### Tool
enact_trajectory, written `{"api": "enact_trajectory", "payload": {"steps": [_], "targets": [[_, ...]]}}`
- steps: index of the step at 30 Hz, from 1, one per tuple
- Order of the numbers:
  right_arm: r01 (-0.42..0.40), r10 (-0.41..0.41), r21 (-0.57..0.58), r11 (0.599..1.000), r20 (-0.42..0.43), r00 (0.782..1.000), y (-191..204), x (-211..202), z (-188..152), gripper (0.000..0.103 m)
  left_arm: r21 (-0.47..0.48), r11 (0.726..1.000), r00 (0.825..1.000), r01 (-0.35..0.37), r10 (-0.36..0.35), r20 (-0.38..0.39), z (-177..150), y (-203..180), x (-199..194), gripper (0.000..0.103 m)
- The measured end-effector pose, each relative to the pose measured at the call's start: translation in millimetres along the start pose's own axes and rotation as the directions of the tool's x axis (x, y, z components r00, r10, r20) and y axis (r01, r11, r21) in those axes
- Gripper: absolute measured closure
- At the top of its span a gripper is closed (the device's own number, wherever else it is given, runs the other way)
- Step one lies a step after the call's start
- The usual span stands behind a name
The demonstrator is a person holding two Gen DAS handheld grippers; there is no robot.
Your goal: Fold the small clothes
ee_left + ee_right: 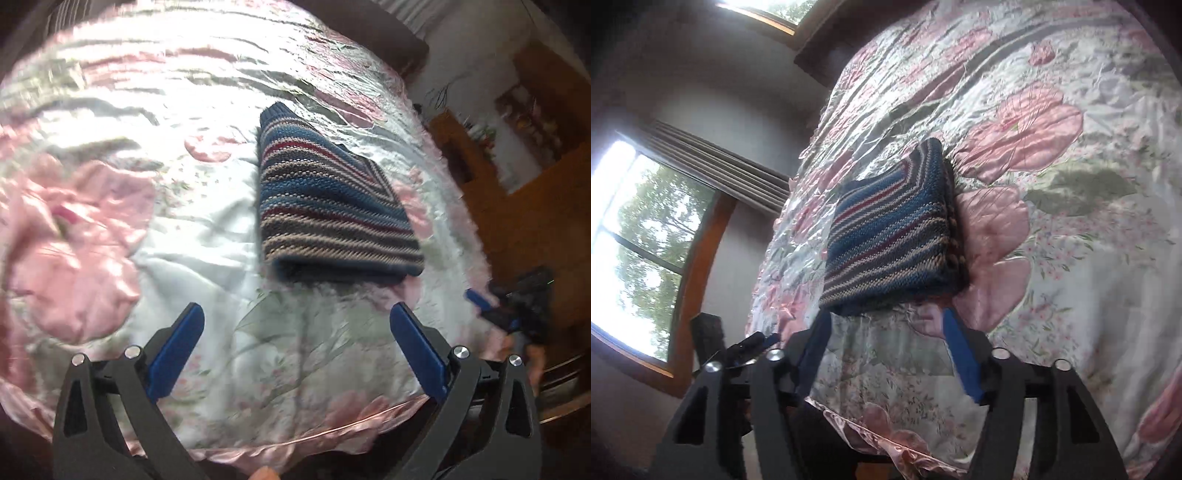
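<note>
A folded knitted sweater with blue, grey, cream and dark red stripes [332,206] lies as a thick, compact rectangle on a shiny satin bedspread printed with large pink flowers and green leaves [110,229]. In the left wrist view, the sweater sits just past centre toward one o'clock, and the left gripper [295,321], black with blue finger pads [173,354], hovers above the bedspread at six o'clock with its fingers spread wide, holding nothing and clear of the sweater. At four o'clock in that view, the right gripper [491,306] appears blurred beyond the bed edge. In the right wrist view, the sweater [894,232] lies at centre, its near folded edge just beyond the right gripper [884,317], whose blue fingers are parted and empty; touch between fingertips and fabric cannot be told. A wood-framed window with trees outside [646,251] fills nine o'clock, with grey pleated curtain folds [720,162] above it.
</note>
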State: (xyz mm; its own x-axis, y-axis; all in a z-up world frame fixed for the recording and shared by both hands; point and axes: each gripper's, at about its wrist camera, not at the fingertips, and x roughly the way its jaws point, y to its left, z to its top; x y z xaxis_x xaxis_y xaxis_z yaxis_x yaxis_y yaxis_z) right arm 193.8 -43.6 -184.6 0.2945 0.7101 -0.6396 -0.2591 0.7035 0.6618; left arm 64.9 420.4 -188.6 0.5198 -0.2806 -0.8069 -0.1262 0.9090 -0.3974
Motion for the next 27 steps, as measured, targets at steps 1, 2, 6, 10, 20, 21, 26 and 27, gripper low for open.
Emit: {"api": "enact_trajectory", "payload": {"steps": [1, 2, 6, 10, 20, 21, 26, 27], "targets": [[0.063, -0.062, -0.039, 0.997, 0.03, 0.998, 11.5, -15.6, -15.0, 0.017, 0.068, 0.994, 0.996, -0.085, 0.082, 0.048, -13.9, -16.7, -16.7, 0.003], [0.114, -0.109, -0.08, 0.99, 0.056, 0.992, 24.5, -28.4, -32.0, 0.01, 0.119, 0.982, 0.985, -0.148, 0.136, 0.104, -27.9, -33.2, -33.8, 0.003], [0.398, -0.37, -0.23, 0.888, 0.156, 0.916, 77.1, -59.1, -94.3, 0.004, 0.18, 0.926, 0.922, -0.333, 0.279, 0.27, -76.3, -87.5, -87.5, 0.003], [0.498, -0.442, -0.304, 0.812, 0.237, 0.865, 123.1, -80.9, -140.0, 0.004, 0.109, 0.953, 0.945, -0.282, 0.257, 0.202, -97.3, -105.4, -123.7, 0.003], [0.548, -0.463, -0.278, 0.789, 0.318, 0.828, 184.0, -130.7, -166.5, 0.004, 0.118, 0.967, 0.953, -0.226, 0.194, 0.232, -133.5, -134.6, -191.9, 0.003], [0.554, -0.467, -0.281, 0.784, 0.322, 0.824, 185.6, -129.9, -167.3, 0.004, 0.127, 0.966, 0.952, -0.226, 0.192, 0.238, -134.9, -137.0, -194.0, 0.003], [0.597, -0.507, -0.293, 0.747, 0.331, 0.796, 194.2, -120.5, -172.4, 0.004, 0.145, 0.963, 0.953, -0.228, 0.189, 0.237, -134.9, -142.5, -190.5, 0.003], [0.597, -0.507, -0.295, 0.746, 0.328, 0.797, 195.0, -118.4, -172.7, 0.004, 0.144, 0.963, 0.953, -0.227, 0.189, 0.236, -134.9, -142.4, -188.9, 0.003]]}}
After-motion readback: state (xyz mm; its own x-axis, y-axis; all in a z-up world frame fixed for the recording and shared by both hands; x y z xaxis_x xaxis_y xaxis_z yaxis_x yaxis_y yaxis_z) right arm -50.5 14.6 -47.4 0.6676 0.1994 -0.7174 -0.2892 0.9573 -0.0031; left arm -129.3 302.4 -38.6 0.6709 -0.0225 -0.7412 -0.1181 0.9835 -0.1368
